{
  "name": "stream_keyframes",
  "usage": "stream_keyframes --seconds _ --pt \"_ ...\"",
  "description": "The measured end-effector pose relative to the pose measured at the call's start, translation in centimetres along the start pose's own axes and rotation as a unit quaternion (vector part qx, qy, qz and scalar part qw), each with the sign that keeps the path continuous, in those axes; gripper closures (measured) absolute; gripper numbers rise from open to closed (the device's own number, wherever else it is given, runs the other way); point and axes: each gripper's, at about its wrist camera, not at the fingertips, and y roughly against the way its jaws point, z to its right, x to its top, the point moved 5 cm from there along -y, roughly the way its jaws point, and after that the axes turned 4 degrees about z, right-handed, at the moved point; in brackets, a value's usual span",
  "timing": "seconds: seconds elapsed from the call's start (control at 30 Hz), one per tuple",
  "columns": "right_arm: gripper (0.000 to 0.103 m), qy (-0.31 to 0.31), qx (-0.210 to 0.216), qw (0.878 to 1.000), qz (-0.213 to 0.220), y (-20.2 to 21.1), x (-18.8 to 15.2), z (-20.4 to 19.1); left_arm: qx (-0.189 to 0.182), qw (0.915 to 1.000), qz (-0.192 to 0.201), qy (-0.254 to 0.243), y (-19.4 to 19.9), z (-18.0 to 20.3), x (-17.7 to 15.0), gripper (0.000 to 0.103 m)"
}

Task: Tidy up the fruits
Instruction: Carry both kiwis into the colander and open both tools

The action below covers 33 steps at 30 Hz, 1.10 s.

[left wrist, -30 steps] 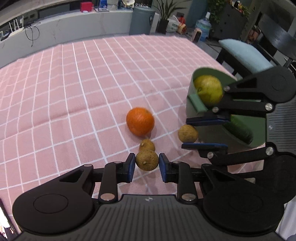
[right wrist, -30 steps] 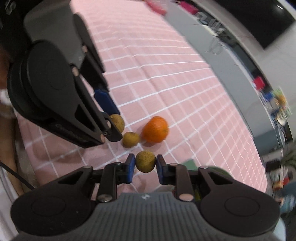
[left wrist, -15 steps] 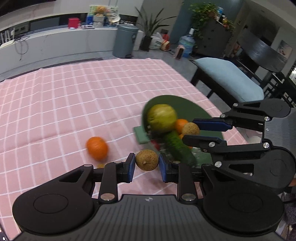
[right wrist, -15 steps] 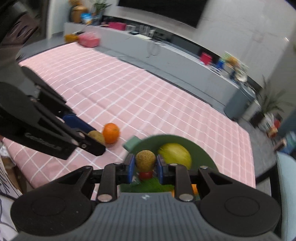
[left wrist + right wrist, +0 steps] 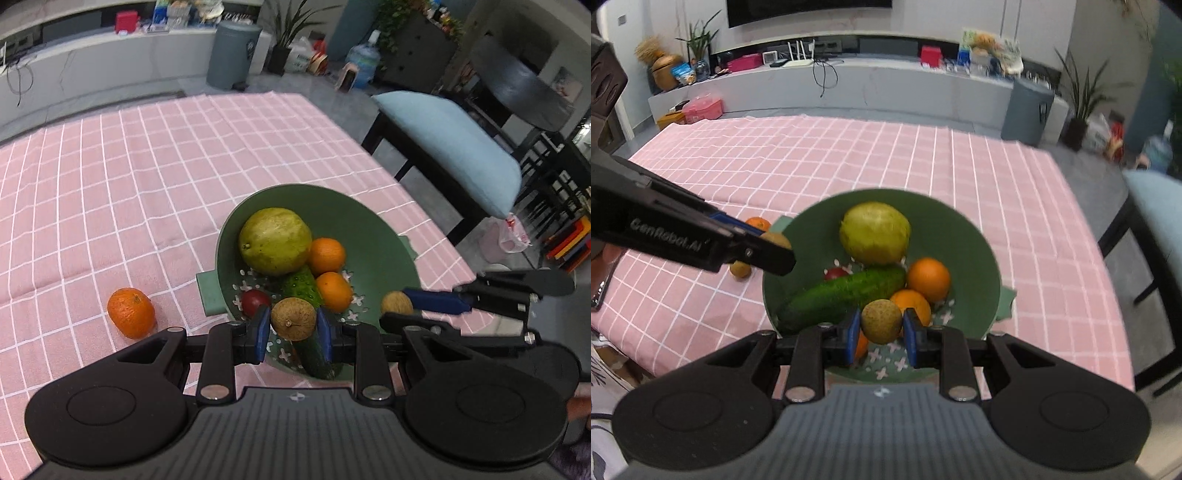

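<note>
1. Pink checked tablecloth [image 5: 110, 192] under everything, living-room clutter behind.
2. Between the left gripper [image 5: 293, 325] jaws: a small brown fruit [image 5: 293, 319], pinched at its widest part by both blue pads, jaws nearly closed around it.
3. Between the right gripper [image 5: 881, 325] jaws: a second small brown fruit [image 5: 881, 320], clamped the same way, jaws drawn in tight on it.
4. Just beyond both sets of jaws: green bowl [image 5: 373, 236], already holding a big yellow-green fruit [image 5: 275, 240], two oranges [image 5: 327, 254], a cucumber [image 5: 301, 286] and something small and red [image 5: 255, 301].
5. Handling, as a guess: light, round, thin brittle shell; likely to roll or crack, so gentle squeeze across the middle and a low release among the oranges.
6. Left of the left jaws, on the cloth: a loose orange [image 5: 131, 312].
7. Only in the right view: a third brown fruit [image 5: 740, 268] on the cloth beneath the left gripper.
8. Only in the left view: the right gripper from the side, its fruit over the bowl's right rim.
</note>
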Motion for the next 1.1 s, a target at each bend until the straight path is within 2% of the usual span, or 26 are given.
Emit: stream_keyframes --seconds 0.27,0.47,0.93,1.1 --pt "0.082 -0.015 0.005 0.999 -0.047 -2.5 -0.2 0.4 0.030 0.9987 -0.042 0.005 -2.1 0.2 0.5 0.073" --pt "0.082 0.006 0.001 0.998 -0.066 -3.9 -0.3 0.1 0.062 0.9951 -0.067 -0.037 -3.2 0.9 0.5 0.072" --pt "0.082 0.002 0.003 0.996 -0.085 -5.3 -0.7 0.5 0.046 0.9963 -0.071 -0.014 -3.5 0.2 0.7 0.072" --pt "0.081 0.001 0.000 0.997 -0.084 -5.3 -0.6 0.4 0.047 0.9967 -0.067 -0.001 -3.4 -0.3 0.6 0.061"
